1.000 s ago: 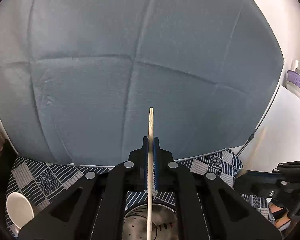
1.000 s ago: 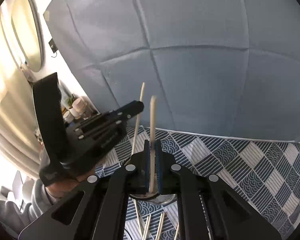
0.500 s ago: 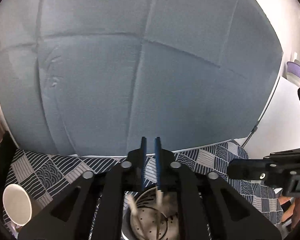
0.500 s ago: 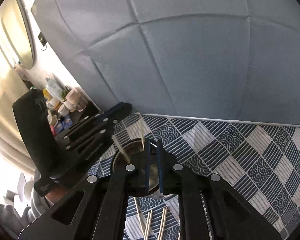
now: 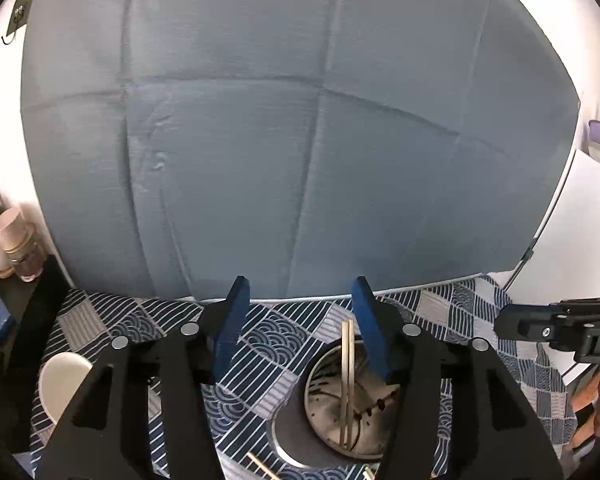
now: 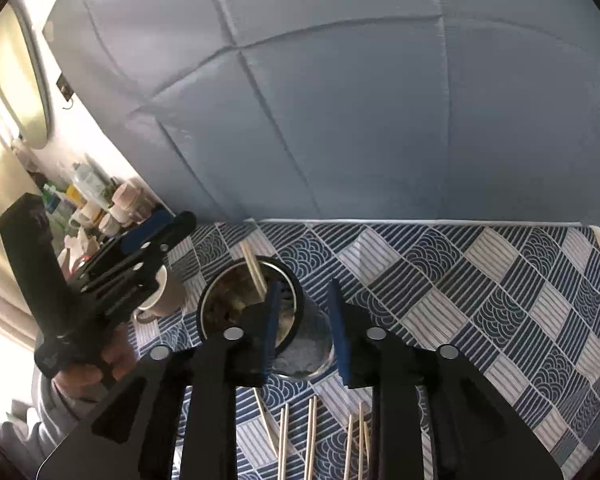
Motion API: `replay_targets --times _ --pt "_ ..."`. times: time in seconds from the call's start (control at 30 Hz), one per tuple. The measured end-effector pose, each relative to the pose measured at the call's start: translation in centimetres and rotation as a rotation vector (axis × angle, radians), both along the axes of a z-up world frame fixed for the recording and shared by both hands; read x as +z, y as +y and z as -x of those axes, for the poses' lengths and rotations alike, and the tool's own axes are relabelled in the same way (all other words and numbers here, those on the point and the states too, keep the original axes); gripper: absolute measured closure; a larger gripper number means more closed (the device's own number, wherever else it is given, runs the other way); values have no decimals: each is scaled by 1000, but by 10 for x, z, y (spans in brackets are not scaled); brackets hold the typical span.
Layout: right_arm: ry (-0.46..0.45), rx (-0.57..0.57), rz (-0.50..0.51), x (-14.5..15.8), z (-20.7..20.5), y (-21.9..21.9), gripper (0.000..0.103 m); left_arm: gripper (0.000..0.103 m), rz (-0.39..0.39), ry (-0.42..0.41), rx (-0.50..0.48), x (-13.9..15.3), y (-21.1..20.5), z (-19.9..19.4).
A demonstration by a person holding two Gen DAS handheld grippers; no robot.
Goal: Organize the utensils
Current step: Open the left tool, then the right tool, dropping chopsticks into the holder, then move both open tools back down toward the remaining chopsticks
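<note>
The left gripper [image 5: 300, 320] hovers with its blue jaws spread and nothing between them; they have just been opening. The right gripper [image 6: 304, 328] has its jaws parted less widely, also empty and just opened, directly over the metal holder [image 6: 248, 308].

The left wrist view looks into the holder [image 5: 340, 400]: a round steel cup with a perforated bottom, holding two pale wooden chopsticks [image 5: 347, 376] that lean against its far rim. Only the right wrist view shows the loose chopsticks [image 6: 312, 436] lying on the cloth on the near side of the holder, a mug [image 6: 164, 292] just left of the holder, and the person's hand [image 6: 88, 364] gripping the left gripper's black handle. Only the left wrist view shows a white cup [image 5: 64, 384] well left of the holder.

The letters "DA" can be read on the right gripper's body [image 5: 580, 332] in the left view.

A checked navy-and-white tablecloth [image 6: 480, 280] with wave patterns covers the surface; creased blue-grey fabric [image 5: 300, 140] hangs behind the holder.
</note>
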State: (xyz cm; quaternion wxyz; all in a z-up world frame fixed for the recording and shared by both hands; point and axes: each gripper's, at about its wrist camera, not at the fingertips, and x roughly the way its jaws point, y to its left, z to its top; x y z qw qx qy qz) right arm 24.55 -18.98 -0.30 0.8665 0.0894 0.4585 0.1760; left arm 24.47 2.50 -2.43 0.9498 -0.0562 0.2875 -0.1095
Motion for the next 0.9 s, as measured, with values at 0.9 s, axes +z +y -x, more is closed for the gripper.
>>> replay_targets --times 0.9 --pt "180 -27 135 -67 45 -25 38 25 -106 288 64 -85 12 35"
